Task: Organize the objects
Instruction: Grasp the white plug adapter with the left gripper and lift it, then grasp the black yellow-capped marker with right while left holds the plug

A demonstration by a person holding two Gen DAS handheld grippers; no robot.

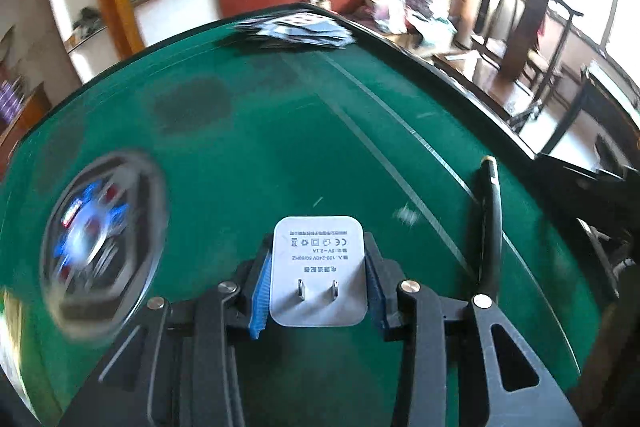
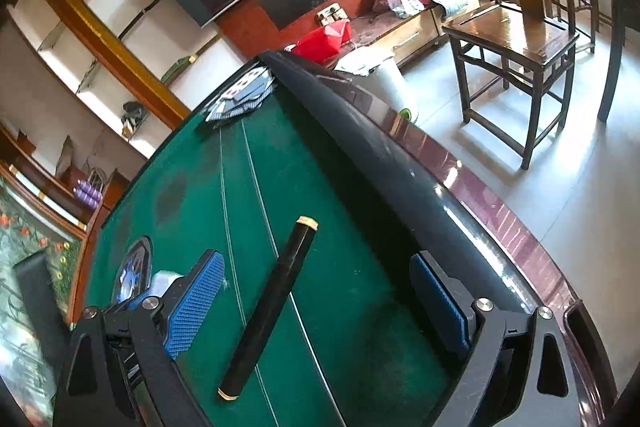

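Note:
My left gripper point(image 1: 318, 283) is shut on a white power adapter point(image 1: 318, 267), its two prongs facing the camera, held above the green table point(image 1: 280, 147). A black pen-like tube with gold ends point(image 2: 270, 307) lies on the felt between the fingers of my right gripper point(image 2: 320, 303), which is open and empty. The same tube shows at the right in the left wrist view point(image 1: 492, 223). The adapter and left gripper show at the left edge of the right wrist view point(image 2: 164, 281).
A pile of playing cards point(image 1: 296, 31) lies at the table's far edge, also in the right wrist view point(image 2: 244, 95). A round dice panel point(image 1: 104, 243) sits in the felt at left. The table's dark raised rim point(image 2: 380, 147) runs along the right; wooden chairs point(image 2: 520, 39) stand beyond.

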